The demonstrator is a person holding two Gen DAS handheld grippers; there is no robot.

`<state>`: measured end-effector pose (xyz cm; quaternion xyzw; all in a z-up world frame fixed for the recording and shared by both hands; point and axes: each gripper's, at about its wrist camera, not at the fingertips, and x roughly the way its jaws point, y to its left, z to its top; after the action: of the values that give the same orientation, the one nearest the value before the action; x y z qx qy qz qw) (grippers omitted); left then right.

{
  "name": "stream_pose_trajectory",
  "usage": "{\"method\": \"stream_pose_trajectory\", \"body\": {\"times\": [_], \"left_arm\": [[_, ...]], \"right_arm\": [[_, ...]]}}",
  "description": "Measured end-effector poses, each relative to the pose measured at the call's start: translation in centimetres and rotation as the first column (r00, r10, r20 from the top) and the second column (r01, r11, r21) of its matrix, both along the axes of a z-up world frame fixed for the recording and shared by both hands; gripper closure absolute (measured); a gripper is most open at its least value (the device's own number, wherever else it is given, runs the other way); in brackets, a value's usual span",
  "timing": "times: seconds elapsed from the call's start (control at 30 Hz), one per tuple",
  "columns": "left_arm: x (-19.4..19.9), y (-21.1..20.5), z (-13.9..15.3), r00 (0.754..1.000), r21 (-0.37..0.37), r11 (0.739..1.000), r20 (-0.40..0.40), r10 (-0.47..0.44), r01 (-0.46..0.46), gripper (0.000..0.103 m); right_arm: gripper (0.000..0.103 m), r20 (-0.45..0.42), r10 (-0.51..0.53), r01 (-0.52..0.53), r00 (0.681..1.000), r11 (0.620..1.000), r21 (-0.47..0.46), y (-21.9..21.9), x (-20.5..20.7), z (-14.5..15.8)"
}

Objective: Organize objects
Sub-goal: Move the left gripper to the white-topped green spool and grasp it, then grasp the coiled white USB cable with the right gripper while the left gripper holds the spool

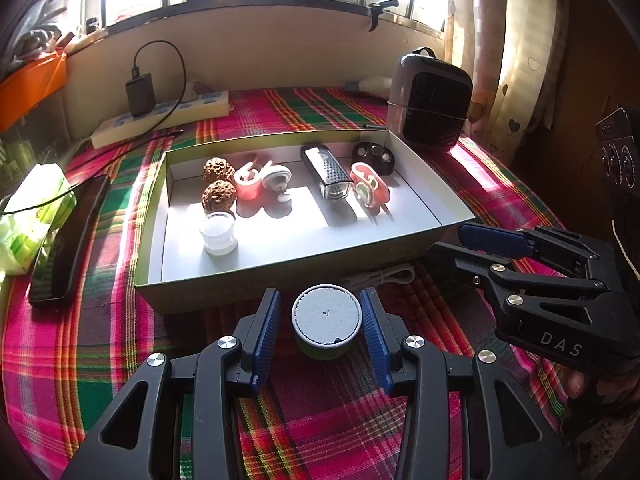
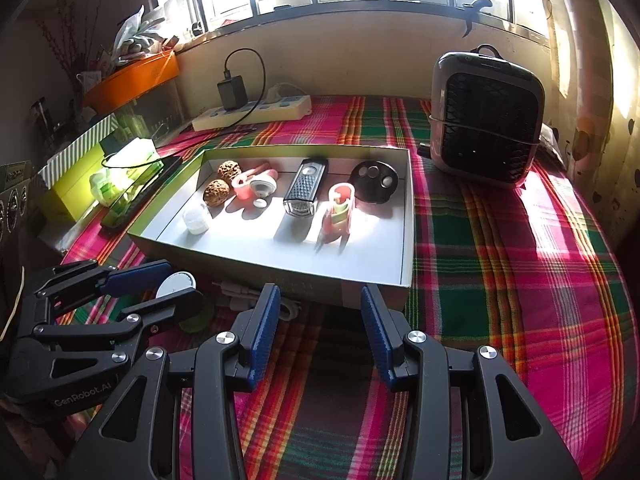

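Observation:
A small green cup with a round grey lid (image 1: 326,326) stands on the plaid cloth in front of the shallow box (image 1: 280,276). My left gripper (image 1: 323,334) is open, its blue pads on either side of the cup with small gaps. The cup also shows in the right wrist view (image 2: 176,284), between the left gripper's fingers. My right gripper (image 2: 320,332) is open and empty, in front of the box (image 2: 372,292). The box holds two walnuts (image 1: 218,184), a clear jar (image 1: 219,234), pink pieces (image 1: 250,182), a black lamp (image 1: 328,174) and a black disc (image 1: 374,156).
A black heater (image 1: 430,98) stands at the back right. A power strip with charger (image 1: 160,114) lies at the back left. A black remote (image 1: 66,240) and green packet (image 1: 30,216) lie left of the box. A white cable (image 1: 384,276) lies in front of the box.

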<state>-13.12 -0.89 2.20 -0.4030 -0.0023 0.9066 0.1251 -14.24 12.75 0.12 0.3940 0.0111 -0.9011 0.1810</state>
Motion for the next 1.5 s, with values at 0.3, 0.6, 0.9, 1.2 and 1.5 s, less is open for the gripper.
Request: {"method": "stream_pose_trajectory", "body": {"times": [0.3, 0.6, 0.9, 1.2, 1.5], "left_arm": [[-0.2, -0.8, -0.4, 1.000, 0.003, 1.000, 0.011, 0.029, -0.029, 0.067], [0.1, -3.1, -0.4, 0.997, 0.003, 0.997, 0.003, 0.079, -0.079, 0.071], [0.4, -5.2, -0.8, 0.994, 0.022, 0.994, 0.010, 0.109, -0.110, 0.071], [0.2, -6.6, -1.5, 0.990, 0.038, 0.990, 0.031, 0.138, -0.139, 0.071], [0.1, -6.9, -1.6, 0.989, 0.050, 0.989, 0.038, 0.141, -0.142, 0.071]], "right_arm": [[0.059, 0.026, 0.031, -0.031, 0.999, 1.000, 0.002, -0.7, 0.0, -0.7], [0.059, 0.072, 0.085, -0.085, 0.994, 0.996, -0.004, -2.2, -0.7, -1.9], [0.059, 0.083, 0.139, -0.139, 0.987, 0.990, -0.006, -3.5, -0.1, -1.9], [0.059, 0.109, 0.225, -0.223, 0.968, 0.974, -0.030, -4.7, 1.5, -1.8], [0.059, 0.092, 0.220, -0.224, 0.971, 0.974, 0.028, -5.3, 1.2, -1.9]]}}
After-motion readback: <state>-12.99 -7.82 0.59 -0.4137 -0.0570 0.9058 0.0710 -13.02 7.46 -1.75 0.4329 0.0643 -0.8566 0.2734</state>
